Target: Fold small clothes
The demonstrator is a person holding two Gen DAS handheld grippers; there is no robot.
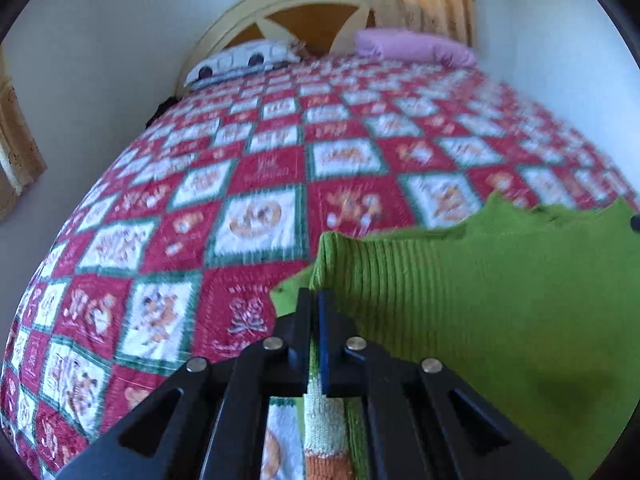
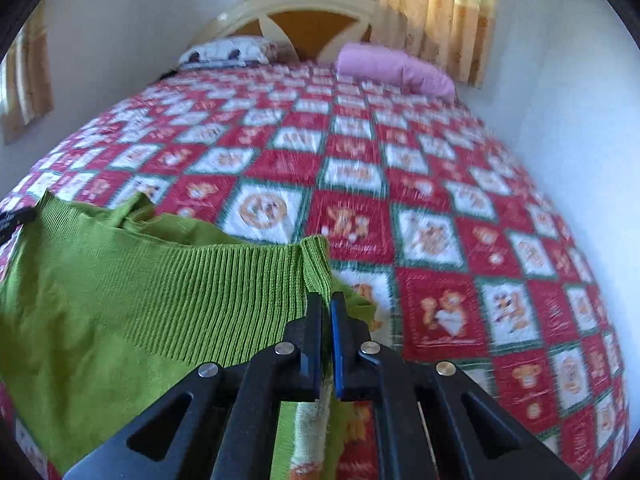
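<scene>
Over a quilted bed (image 1: 256,184), we clamp each hand-held gripper, left (image 1: 316,300) and right (image 2: 326,302), on a green sweater's (image 1: 460,280) ribbed hem corners, stretching it to fold.

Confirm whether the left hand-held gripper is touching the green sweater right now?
Touching. The left wrist view shows the left hand-held gripper with its jaws closed on the ribbed corner of the green sweater; fabric runs between the fingers.

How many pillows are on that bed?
2, both at the headboard: a white patterned pillow on the left and a pink pillow on the right. Others could lie out of view.
</scene>
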